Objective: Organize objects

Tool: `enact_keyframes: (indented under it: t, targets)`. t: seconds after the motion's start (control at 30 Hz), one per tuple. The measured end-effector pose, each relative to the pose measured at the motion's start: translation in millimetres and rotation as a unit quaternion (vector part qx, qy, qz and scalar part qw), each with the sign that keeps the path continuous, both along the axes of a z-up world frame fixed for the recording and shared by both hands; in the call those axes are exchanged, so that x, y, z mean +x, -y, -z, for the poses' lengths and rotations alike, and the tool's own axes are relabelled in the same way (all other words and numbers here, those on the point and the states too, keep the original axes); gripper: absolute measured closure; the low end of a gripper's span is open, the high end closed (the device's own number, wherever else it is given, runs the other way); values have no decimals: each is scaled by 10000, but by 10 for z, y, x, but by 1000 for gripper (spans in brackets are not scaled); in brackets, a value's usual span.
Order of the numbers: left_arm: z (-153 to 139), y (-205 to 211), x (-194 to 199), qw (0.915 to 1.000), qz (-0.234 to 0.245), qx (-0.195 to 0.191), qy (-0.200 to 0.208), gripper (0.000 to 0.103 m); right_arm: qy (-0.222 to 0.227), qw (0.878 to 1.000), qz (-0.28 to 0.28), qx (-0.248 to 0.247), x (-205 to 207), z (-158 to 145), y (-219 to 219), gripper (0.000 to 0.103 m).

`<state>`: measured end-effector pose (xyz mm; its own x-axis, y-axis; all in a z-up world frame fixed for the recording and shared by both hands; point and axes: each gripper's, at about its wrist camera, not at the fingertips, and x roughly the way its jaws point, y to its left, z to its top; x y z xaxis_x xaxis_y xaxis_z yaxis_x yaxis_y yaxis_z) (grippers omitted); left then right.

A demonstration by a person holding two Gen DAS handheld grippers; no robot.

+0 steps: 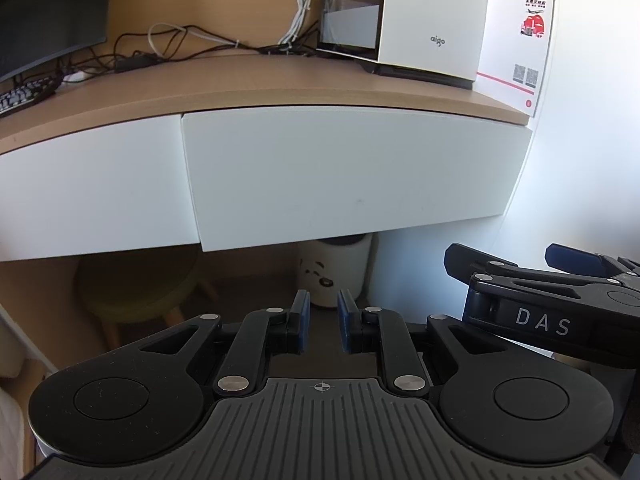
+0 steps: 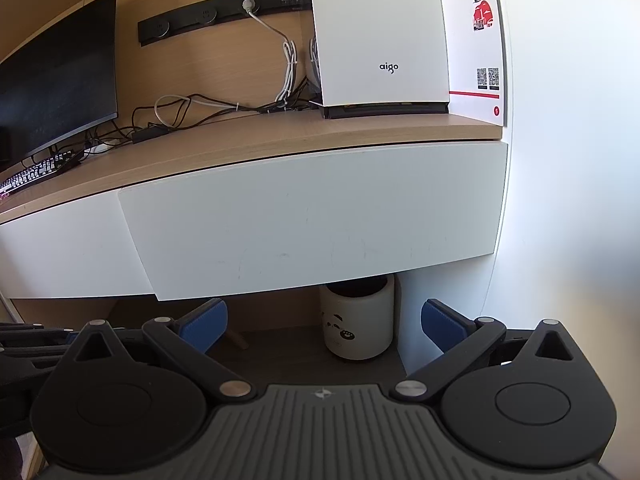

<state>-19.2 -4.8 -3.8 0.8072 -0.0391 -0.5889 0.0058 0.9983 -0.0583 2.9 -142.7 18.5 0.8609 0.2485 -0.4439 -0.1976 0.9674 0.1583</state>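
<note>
Wood-topped desk (image 2: 280, 136) is running along a white wall, with two white drawer fronts hanging under it; the right drawer (image 2: 320, 220) is sitting slightly proud of its neighbour. On the desktop a white computer case (image 2: 380, 36) marked "aigo" is standing at the right end, a white card (image 2: 476, 44) with red print leaning against the wall beside it. Loose cables (image 2: 188, 108) are trailing across the back, towards a dark monitor (image 2: 56, 72) and a keyboard (image 2: 28, 176) at the left. Under the desk a white bin (image 2: 360, 320) with a panda face is standing by the wall, and a round stool (image 1: 136, 280) is sitting to its left.

Left gripper (image 1: 323, 322) is hovering in front of the drawers, blue pads nearly pressed together, a narrow gap showing, nothing between them. Right gripper (image 2: 324, 326) is hovering just beside it, fingers spread wide, gripping nothing, the bin showing between them.
</note>
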Motion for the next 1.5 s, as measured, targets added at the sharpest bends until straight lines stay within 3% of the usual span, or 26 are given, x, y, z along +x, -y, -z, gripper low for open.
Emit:
enact_keyframes:
  t: [0.53, 1.0, 1.23, 1.5]
  targets:
    - [-60, -23, 83, 9999, -145, -48, -71, 85, -24, 10000, -18, 7, -5, -1, -4, 0]
    - [48, -127, 362, 9994, -172, -132, -270, 85, -204, 9998, -17, -63, 259, 47, 8, 0]
    - [14, -315, 543, 9988, -2, -483, 1, 85, -308, 9994, 55, -130, 487, 93, 28, 0]
    - [-214, -833, 768, 9936, -154, -621, 932, 84, -472, 9986, 58, -210, 756, 206, -24, 0]
